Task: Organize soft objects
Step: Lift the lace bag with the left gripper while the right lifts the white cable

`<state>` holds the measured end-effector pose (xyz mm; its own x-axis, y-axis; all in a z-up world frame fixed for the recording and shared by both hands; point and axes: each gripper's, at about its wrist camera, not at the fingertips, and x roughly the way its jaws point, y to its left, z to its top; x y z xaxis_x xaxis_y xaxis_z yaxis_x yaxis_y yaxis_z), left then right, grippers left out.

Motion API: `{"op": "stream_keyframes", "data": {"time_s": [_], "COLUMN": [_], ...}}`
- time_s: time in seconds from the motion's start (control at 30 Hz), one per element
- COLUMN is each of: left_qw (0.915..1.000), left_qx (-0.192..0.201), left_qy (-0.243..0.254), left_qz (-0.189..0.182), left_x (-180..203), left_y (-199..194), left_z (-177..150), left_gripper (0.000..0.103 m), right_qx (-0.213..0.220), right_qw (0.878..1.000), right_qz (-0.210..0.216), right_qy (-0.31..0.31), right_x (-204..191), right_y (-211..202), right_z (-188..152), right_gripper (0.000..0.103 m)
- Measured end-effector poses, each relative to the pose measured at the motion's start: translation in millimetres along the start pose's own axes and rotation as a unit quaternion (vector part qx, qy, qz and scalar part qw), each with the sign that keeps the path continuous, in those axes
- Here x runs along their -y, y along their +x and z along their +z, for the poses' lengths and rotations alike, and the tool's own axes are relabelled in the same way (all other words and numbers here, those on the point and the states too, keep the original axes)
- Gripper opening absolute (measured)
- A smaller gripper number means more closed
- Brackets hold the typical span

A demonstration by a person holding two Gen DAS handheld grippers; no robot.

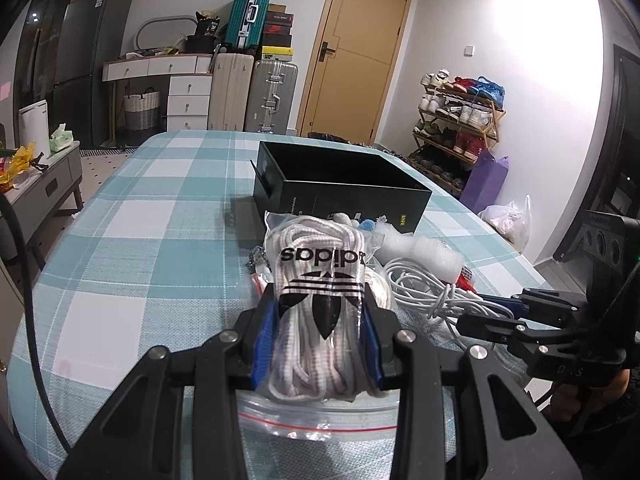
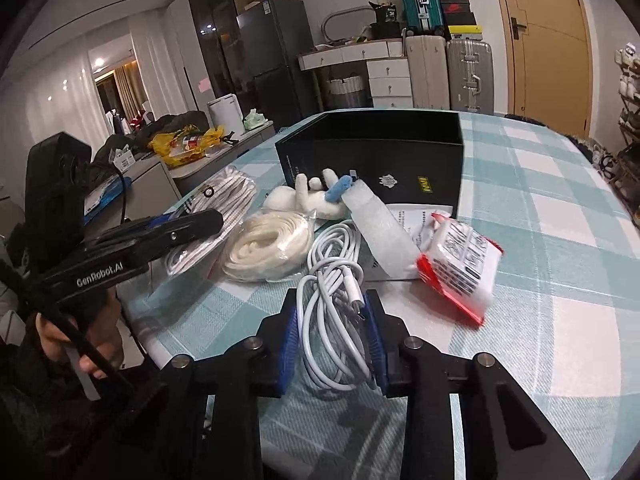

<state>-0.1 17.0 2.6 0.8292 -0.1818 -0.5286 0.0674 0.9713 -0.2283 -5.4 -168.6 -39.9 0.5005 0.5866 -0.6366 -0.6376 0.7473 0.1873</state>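
My left gripper (image 1: 320, 304) is shut on a clear zip bag of white laces with an adidas logo (image 1: 316, 276), held just above the checked tablecloth; the bag also shows in the right wrist view (image 2: 228, 196). My right gripper (image 2: 331, 308) has its blue pads on both sides of a coiled white cable (image 2: 336, 292); it also shows in the left wrist view (image 1: 500, 312). An open black box (image 1: 340, 184) stands behind the pile, seen also from the right wrist (image 2: 376, 152). A bagged white cord coil (image 2: 268, 244), a white plush toy (image 2: 304, 196), a foam piece (image 2: 380, 228) and a red-and-white packet (image 2: 460, 264) lie near it.
The table (image 1: 132, 232) has a teal and white checked cloth. Beyond it stand suitcases (image 1: 256, 92), a drawer unit (image 1: 188, 96), a wooden door (image 1: 356, 48) and a shoe rack (image 1: 460, 128). A low side table (image 1: 44, 184) with clutter is at left.
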Motion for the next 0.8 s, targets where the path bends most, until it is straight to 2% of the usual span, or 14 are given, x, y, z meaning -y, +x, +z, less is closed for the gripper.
{"op": "stream_keyframes", "data": {"time_s": [0.4,0.6,0.8], "left_qw": [1.0,1.0,0.9999], "left_qx": [-0.001,0.004,0.011], "left_qy": [0.002,0.001,0.0], "left_qz": [0.0,-0.001,-0.003], "left_x": [0.6,-1.0,-0.9], "left_y": [2.8,1.7,-3.3], "left_z": [0.9,1.0,3.7], "left_gripper": [0.036,0.036,0.036], "right_qx": [-0.002,0.019,0.044], "right_qw": [1.0,0.999,0.999], "right_qz": [-0.007,-0.005,0.002], "right_qy": [-0.019,-0.032,-0.029], "right_x": [-4.4,-9.7,-10.7], "right_y": [14.5,6.6,-9.0], "right_z": [6.6,7.1,8.2], "right_gripper": [0.041,0.025,0.021]}}
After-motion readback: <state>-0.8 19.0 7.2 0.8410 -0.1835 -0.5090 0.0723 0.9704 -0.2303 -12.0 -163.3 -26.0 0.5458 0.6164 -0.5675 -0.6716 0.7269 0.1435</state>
